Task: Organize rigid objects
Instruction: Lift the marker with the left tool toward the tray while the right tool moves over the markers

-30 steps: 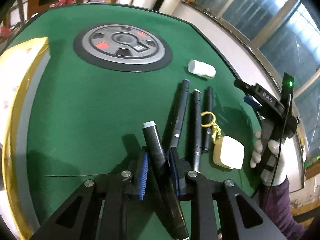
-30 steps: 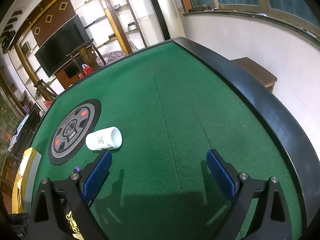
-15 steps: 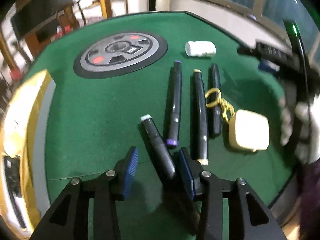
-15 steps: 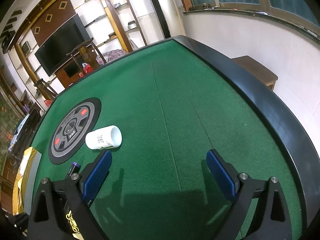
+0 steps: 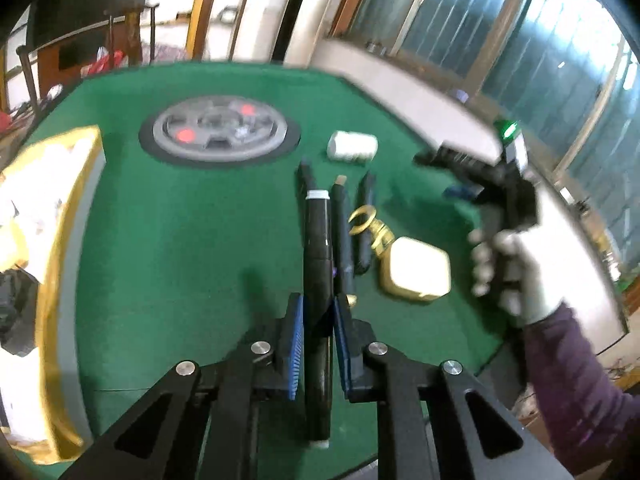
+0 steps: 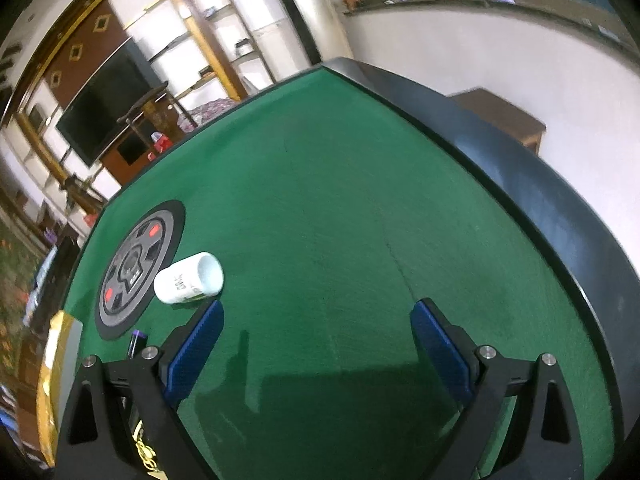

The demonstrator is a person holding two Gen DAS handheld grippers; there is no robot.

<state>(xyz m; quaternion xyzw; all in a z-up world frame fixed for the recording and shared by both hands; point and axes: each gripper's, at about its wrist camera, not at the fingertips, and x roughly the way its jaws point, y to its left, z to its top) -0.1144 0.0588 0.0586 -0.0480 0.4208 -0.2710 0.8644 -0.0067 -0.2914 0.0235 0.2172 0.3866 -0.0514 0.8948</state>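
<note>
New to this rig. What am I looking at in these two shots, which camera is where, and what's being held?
No robot: a person holds a two-finger claw in each hand, each with a fisheye camera looking along its fingers. The left view shows the left claw shut on a black marker above a green table. Three more markers, a gold keyring, a cream case and a white bottle lie there. The right view shows the right claw open and empty near that bottle.

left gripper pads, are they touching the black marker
Touching. The left wrist view shows both blue pads of the left gripper pressed against the black marker, no gap.
</note>
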